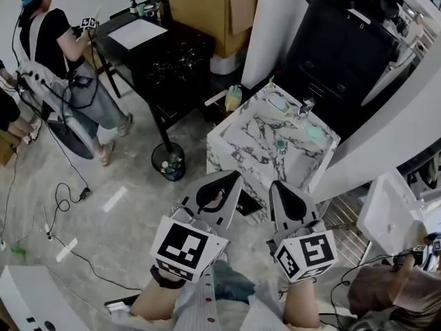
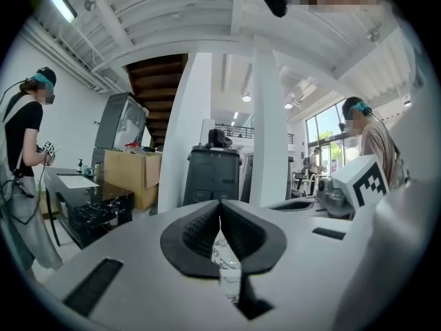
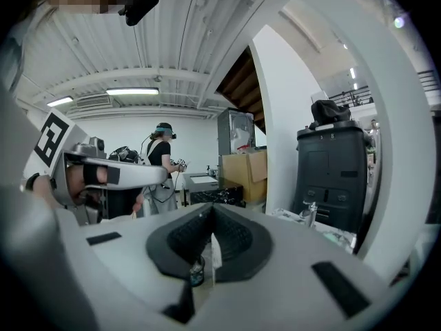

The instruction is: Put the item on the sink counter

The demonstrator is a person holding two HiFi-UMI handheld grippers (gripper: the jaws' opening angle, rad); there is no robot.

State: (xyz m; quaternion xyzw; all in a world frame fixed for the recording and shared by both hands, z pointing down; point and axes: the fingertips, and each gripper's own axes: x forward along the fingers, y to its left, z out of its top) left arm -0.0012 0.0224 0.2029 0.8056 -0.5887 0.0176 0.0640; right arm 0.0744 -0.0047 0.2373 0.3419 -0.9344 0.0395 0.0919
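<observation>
Low in the head view, left claw [image 1: 233,176] at 7 o'clock, jaws pressed together, nothing between them. Just beside it at 5 o'clock, right claw [image 1: 275,184], likewise pressed together, empty. At their 12 o'clock, marbled sink surface [image 1: 256,138]; small green item [image 1: 280,144] rests mid-surface.

Two desks plus floor, seen from the head view.
Marble desk [image 1: 251,150]: basin [image 1: 278,103] and tap [image 1: 306,107] at the far end, pale green patch [image 1: 315,133] beside them, small green item [image 1: 280,144] mid-top. Black desk [image 1: 176,61] further back: white sheet [image 1: 138,33], bottles [image 1: 138,7] at its far edge. Floor [image 1: 83,150]: round bin [image 1: 169,161] between the desks, loose cables [image 1: 69,185], tape strip [image 1: 114,198].
</observation>
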